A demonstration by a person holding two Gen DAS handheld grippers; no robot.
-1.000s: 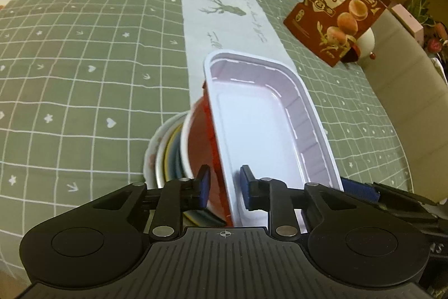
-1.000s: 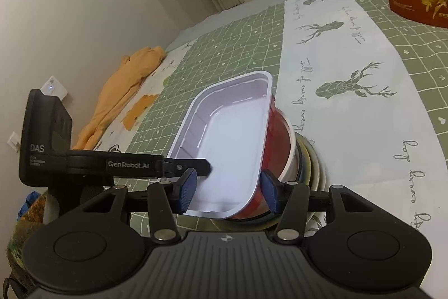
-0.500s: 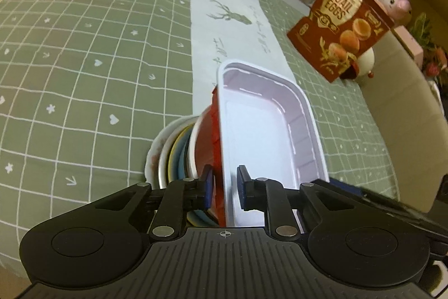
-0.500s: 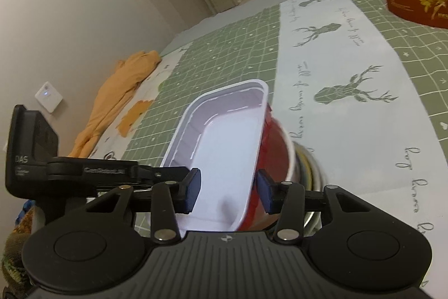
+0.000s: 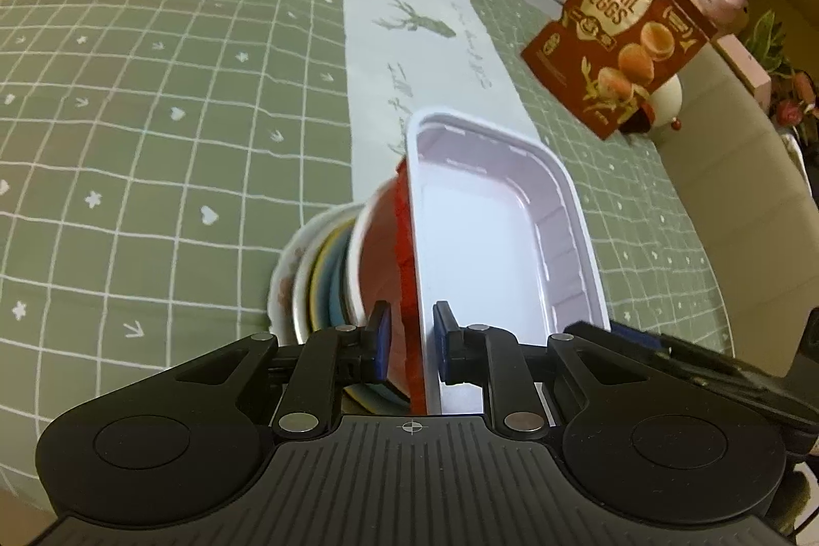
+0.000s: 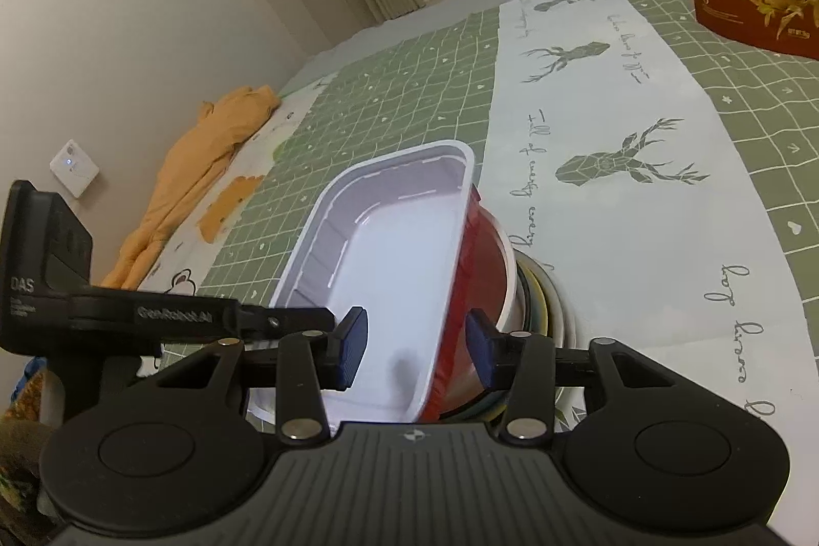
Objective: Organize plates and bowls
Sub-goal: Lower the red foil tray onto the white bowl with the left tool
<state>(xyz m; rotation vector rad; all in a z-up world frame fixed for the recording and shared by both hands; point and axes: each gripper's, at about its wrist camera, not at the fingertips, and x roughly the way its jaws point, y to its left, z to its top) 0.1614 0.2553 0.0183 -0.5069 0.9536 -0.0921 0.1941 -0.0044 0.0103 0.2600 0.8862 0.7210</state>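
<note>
Two hand-held grippers at one stack of tableware. The white rectangular plastic tray with a red outer wall (image 5: 486,249) sits tilted in a round red bowl with a white rim (image 5: 379,249), which rests on a stack of round plates (image 5: 302,269) on the bench covered by a green checked cloth (image 5: 153,111), beside its pale runner printed with deer (image 6: 604,147).

Left gripper (image 5: 410,333): its jaws have just been closing and now stand nearly shut on the tray's left wall, one blue pad inside the tray and one outside against the red wall.

Right gripper (image 6: 417,349): its jaws have also just been closing, now narrower than a second ago, with the tray's right wall between them; a gap remains at the inner pad, so whether they press yet cannot be told.

Compared with a second ago, the tray and the stack lie as they did; only the jaws have narrowed. Judgement: the grasp on both long walls is nearly made, and the likely next step is to lift the tray clear of the bowl. A quail-egg pouch (image 5: 619,44) stands well apart at the far right.
</note>
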